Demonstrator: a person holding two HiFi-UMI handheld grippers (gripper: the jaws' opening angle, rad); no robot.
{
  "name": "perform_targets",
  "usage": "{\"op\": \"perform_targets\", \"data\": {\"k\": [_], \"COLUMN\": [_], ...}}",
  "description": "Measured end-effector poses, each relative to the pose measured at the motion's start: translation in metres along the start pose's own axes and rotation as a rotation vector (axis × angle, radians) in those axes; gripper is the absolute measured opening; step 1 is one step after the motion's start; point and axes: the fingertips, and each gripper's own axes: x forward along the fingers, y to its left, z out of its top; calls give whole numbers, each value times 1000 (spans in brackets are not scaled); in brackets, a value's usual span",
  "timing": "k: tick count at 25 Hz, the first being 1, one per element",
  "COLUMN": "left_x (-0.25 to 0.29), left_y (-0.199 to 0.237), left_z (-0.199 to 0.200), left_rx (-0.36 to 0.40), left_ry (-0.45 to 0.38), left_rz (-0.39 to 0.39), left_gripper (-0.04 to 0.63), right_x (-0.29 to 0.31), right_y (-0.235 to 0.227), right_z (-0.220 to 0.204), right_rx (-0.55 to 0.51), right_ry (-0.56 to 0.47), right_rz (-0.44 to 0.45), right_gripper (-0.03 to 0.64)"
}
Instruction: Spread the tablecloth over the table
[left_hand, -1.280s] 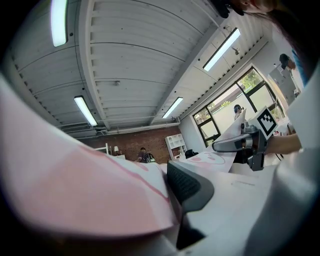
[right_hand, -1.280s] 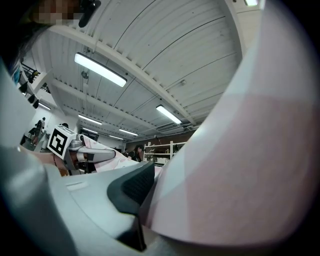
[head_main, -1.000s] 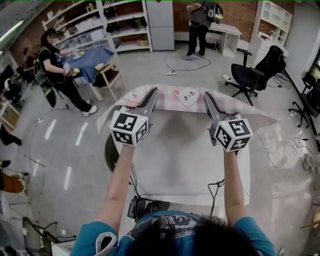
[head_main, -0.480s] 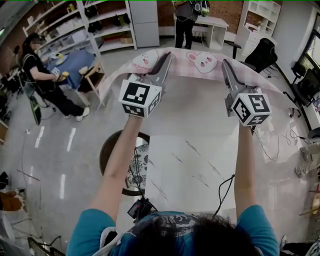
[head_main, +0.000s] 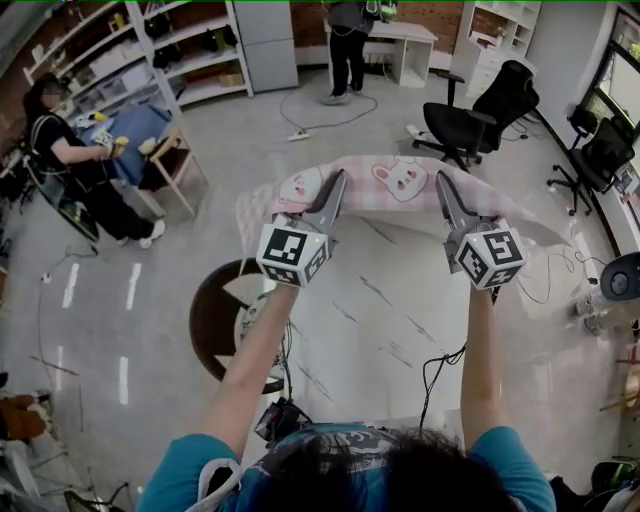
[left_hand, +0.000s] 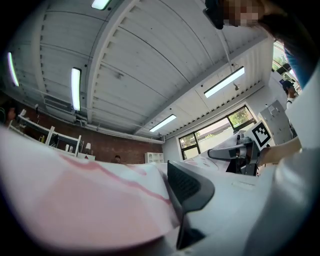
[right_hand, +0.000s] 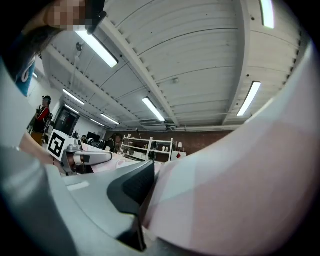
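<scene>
Tablecloth of pink checked fabric with rabbit faces (head_main: 400, 185) hangs stretched above the far end of the white marble-patterned table (head_main: 380, 330), not yet lying on it. The left gripper (head_main: 336, 182) and right gripper (head_main: 441, 182) each clamp its edge, well apart above the table, probably to hold the cloth taut for laying. In each gripper view, fabric buries 1 jaw and only 1 dark pad shows. The table's far edge is hidden under the cloth.

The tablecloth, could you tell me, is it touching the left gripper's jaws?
Touching. The left gripper view shows the tablecloth pinched by the left gripper, flush against its dark jaw, with no gap.
</scene>
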Motion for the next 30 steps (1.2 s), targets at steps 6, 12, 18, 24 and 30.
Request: {"op": "perform_targets", "data": {"k": [6, 12, 18, 24, 30], "left_x": [-32, -61, -87, -118, -153], "left_y": [-53, -78, -104, -123, -148], "left_z": [-54, -88, -112, -133, -154], "left_rx": [-67, -141, -224, -339, -474], "left_ry": [112, 188, 254, 302, 331], "left_rz": [-20, -20, -24, -10, 9], "left_gripper": [86, 86, 86, 86, 86], "right_x": [-62, -95, -129, -156, -191], "right_y": [6, 19, 31, 48, 67], "right_z": [-66, -106, -135, -159, -176], "right_rx": [184, 271, 358, 451, 513], "right_ry": [76, 154, 205, 255, 289], "right_rz": [-22, -29, -29, -16, -7], "right_gripper": [72, 74, 74, 75, 75]}}
